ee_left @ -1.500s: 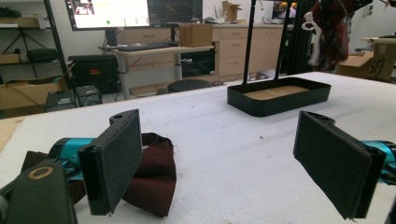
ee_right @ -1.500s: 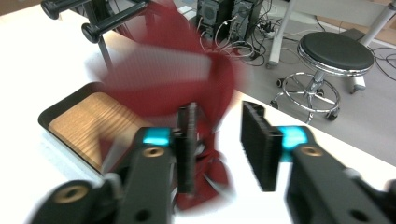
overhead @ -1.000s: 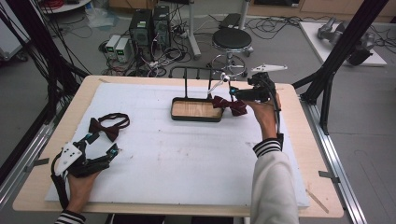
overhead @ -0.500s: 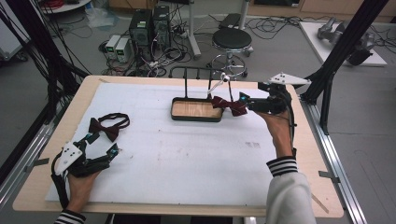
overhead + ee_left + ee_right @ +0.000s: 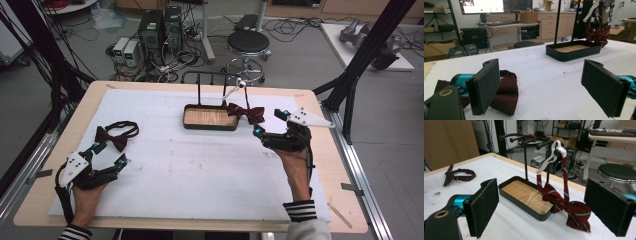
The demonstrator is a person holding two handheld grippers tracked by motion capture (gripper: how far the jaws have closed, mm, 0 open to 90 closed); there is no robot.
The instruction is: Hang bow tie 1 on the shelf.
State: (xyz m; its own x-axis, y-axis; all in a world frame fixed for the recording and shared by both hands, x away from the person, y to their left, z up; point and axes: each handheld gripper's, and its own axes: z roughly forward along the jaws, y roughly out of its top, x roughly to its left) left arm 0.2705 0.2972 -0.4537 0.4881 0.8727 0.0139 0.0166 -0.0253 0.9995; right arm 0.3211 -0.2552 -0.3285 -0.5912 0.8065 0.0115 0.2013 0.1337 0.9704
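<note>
Since the striped tie (image 5: 246, 113) hangs from the rack (image 5: 210, 78) by its strap, the right gripper (image 5: 270, 123) sits just beside it, jaws wide and empty — the left gripper (image 5: 108, 153), likewise wide and empty, waits at the plain tie (image 5: 112, 136).

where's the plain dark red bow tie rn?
High view: plain bow tie lies on the table's left side, just ahead of the open left gripper, far from the tray.

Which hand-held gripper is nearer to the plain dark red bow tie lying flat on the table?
Left. The left hand-held gripper is open just beside the plain bow tie; the right hand-held gripper is far across the table, by the striped bow tie hanging on the rack.
</note>
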